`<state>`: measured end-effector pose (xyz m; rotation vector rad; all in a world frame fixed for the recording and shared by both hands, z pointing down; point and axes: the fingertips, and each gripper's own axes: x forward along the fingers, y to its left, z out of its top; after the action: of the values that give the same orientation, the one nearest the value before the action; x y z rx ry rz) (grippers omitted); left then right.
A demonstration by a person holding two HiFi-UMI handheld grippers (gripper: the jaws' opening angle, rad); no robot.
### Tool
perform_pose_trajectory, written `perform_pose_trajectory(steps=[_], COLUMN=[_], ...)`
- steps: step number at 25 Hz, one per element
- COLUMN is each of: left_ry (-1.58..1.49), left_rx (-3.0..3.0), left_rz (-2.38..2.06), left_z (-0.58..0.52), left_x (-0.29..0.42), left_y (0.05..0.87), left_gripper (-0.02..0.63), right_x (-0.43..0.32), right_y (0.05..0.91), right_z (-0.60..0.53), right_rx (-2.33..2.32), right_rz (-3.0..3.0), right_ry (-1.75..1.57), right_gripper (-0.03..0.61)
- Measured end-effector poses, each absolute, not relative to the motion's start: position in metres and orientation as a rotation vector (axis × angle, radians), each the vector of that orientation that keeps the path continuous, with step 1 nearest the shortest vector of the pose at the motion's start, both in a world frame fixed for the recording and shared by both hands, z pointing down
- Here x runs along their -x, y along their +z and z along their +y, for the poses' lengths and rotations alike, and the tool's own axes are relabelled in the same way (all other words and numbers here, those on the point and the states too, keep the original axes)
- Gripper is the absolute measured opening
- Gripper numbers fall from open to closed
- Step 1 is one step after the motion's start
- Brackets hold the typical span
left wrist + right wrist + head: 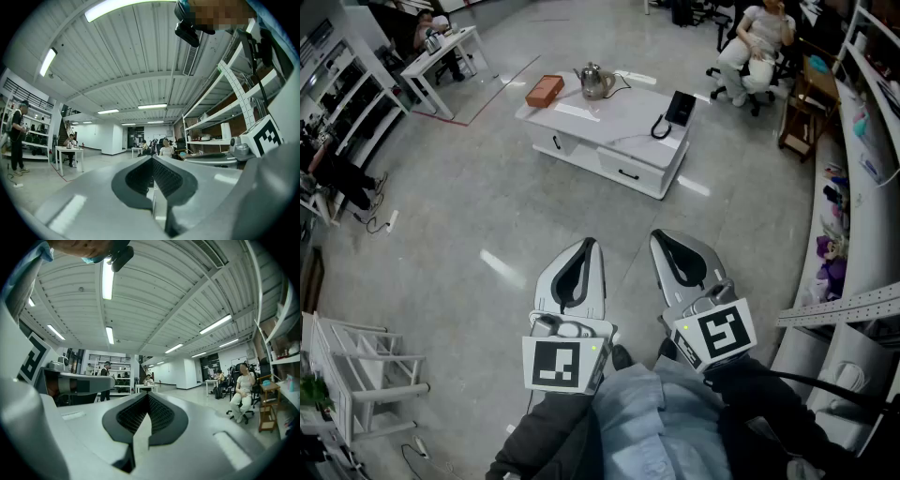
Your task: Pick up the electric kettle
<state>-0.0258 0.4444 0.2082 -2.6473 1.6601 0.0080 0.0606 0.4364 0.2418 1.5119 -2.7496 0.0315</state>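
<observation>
The silver electric kettle (pixel 595 81) stands at the far edge of a low white coffee table (pixel 609 136), several steps ahead of me in the head view. A black base with a cord (pixel 678 109) lies on the table's right end. Both grippers are held close to my body, well short of the table. My left gripper (pixel 584 247) is shut with nothing in it, and my right gripper (pixel 662 240) beside it is also shut and empty. Both gripper views point level into the room. Neither the left gripper (pixel 152 159) nor the right gripper (pixel 147 397) has the kettle in its view.
An orange-brown box (pixel 544 91) lies on the table left of the kettle. A seated person on an office chair (pixel 757 45) and a wooden stool (pixel 802 112) are beyond the table at the right. Shelving (pixel 867 178) lines the right side; a white rack (pixel 358 367) stands near left.
</observation>
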Motion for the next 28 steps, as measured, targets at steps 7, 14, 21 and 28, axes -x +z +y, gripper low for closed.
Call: perform_pose_trajectory(steps=[7,14,21,28], left_ry=[0.014,0.010,-0.025,-0.080], left_rx=[2.644,2.678,2.677,2.665], left_rz=[1.657,1.659,1.657,1.694], left_z=[0.447,0.445,0.442,0.438], left_x=[0.013,-0.007,-0.043,-0.054], left_y=[0.208,0.216,0.222,0.238], left_gripper=[0.000,0.000,0.000,0.000], right_x=[-0.073,-0.092,-0.125,-0.135], right_y=[0.243,0.252,0.260,0.279], right_z=[0.440,0.440,0.435,0.422], right_rx=[-1.518,-1.532,-1.522,-1.474], right_rz=[-2.751,-2.746,-2.769,-2.792], right_ry=[0.053,0.095,0.115,0.180], right_gripper=[0.025,0.026,0.026,0.026])
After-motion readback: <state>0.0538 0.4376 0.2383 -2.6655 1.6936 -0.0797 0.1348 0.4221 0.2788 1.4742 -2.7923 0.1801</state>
